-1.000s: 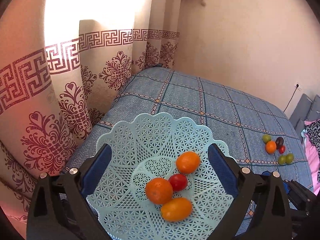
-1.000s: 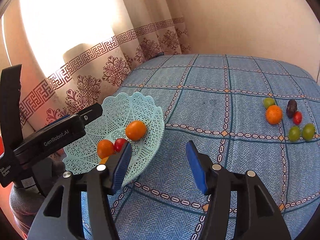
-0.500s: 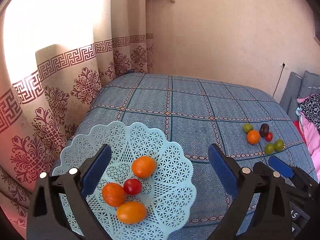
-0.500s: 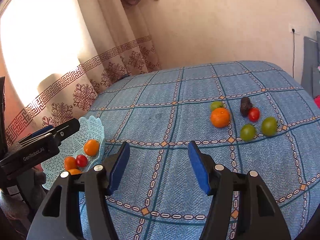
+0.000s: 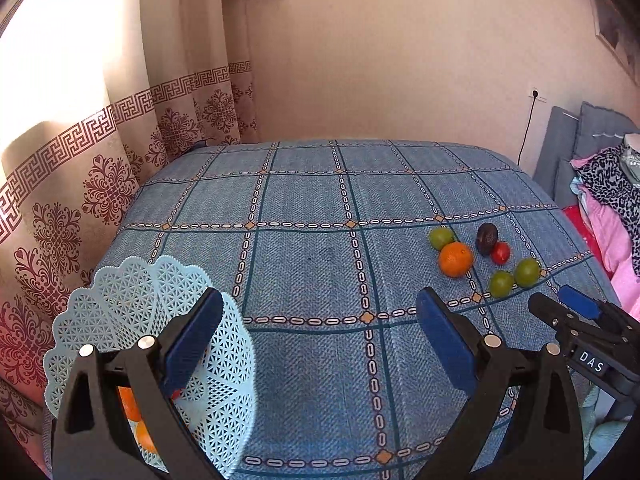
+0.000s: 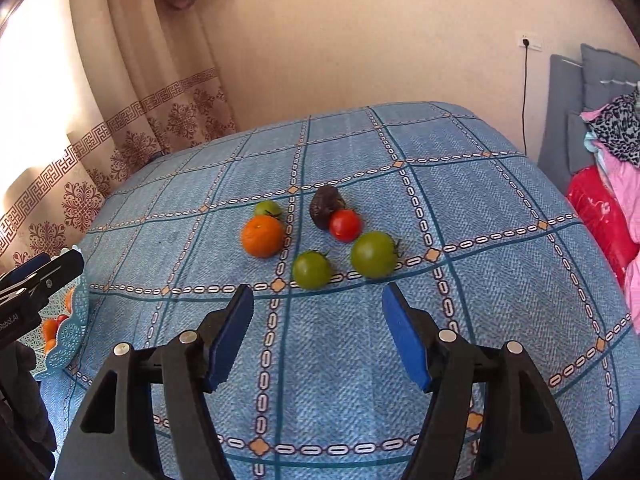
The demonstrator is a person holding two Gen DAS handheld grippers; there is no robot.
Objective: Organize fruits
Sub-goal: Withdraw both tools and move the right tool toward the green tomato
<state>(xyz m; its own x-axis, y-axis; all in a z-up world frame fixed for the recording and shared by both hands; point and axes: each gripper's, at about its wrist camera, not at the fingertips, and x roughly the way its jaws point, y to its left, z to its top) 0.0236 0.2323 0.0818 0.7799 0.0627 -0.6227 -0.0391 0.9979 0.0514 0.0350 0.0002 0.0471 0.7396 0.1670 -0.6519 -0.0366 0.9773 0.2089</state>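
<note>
Right gripper [image 6: 318,332]: jaws spread wide, blue pads facing each other, nothing between them; it hangs over the blue checked bedspread [image 6: 360,380]. Just ahead of its fingertips lies a loose cluster of six fruits. Nearest, ahead of the gap, is a green tomato [image 6: 312,269]; a larger green tomato [image 6: 374,254] lies ahead of the right finger. Beyond these, ahead and to the left, sits an orange [image 6: 262,236] with a small green fruit [image 6: 267,208] touching its far side. A red tomato [image 6: 345,224] lies further ahead of the gap, pressed against a dark, wrinkled fruit [image 6: 325,206] behind it.

Left gripper [image 5: 320,340]: jaws likewise wide and empty. Its left finger overlaps the pale blue lattice basket [image 5: 120,312], which stands at the near left corner of the bed beside the patterned curtain [image 5: 80,184]. Orange fruits [image 5: 130,404] show in the basket behind that finger; their number cannot be told. The loose cluster lies well ahead and to the right of this gripper, well apart from the basket. Bedding is piled at the far right [image 5: 604,208].
</note>
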